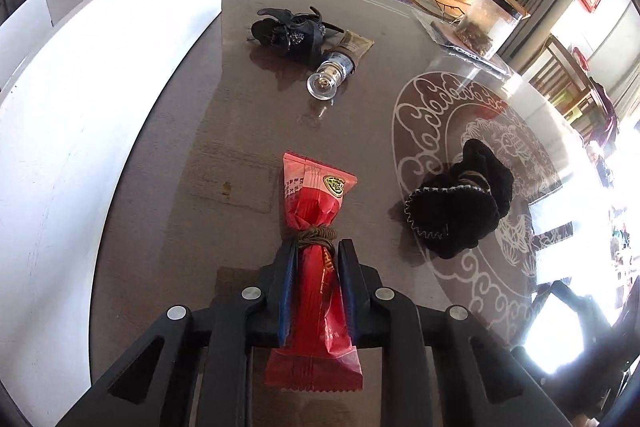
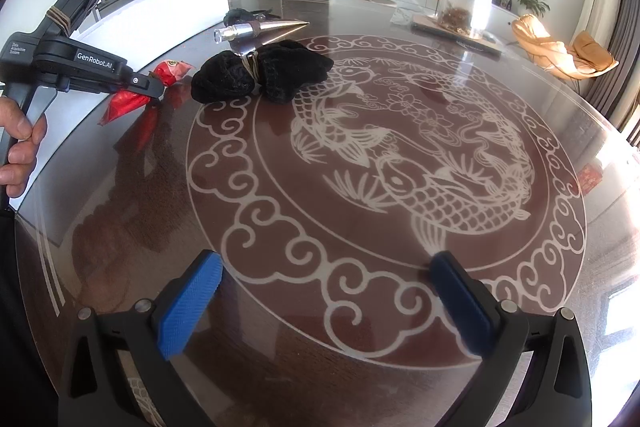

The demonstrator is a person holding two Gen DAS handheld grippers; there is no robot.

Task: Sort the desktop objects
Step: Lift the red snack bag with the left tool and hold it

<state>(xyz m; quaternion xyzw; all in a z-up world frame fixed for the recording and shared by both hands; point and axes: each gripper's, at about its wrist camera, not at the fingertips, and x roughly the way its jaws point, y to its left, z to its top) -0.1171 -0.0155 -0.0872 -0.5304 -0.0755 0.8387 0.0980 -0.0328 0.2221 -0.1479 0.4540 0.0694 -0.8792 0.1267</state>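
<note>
The left gripper (image 1: 317, 259) is clenched on a red snack packet (image 1: 316, 227), its two blue pads pressing the wrapper's sides just below a brown elastic band (image 1: 316, 235) wound round the packet's waist. The packet's printed upper end sticks out beyond the fingertips and its crimped lower end hangs back between the finger arms. In the right wrist view the same gripper is held by a hand (image 2: 18, 143) above the left part of the glass-topped table (image 2: 360, 307), and the packet (image 2: 132, 97) appears lifted clear of the surface.

The right gripper (image 2: 326, 271) stands released, its blue pads wide apart over the table's white fish and cloud pattern, with nothing between them.

On the table lie a black knitted bundle (image 1: 456, 207) bound with a band, well to the right of the packet, a small clear glass bottle (image 1: 332, 73) on its side, and a black hair accessory (image 1: 290, 31) touching it. A white box (image 1: 80, 99) stands at the left.
</note>
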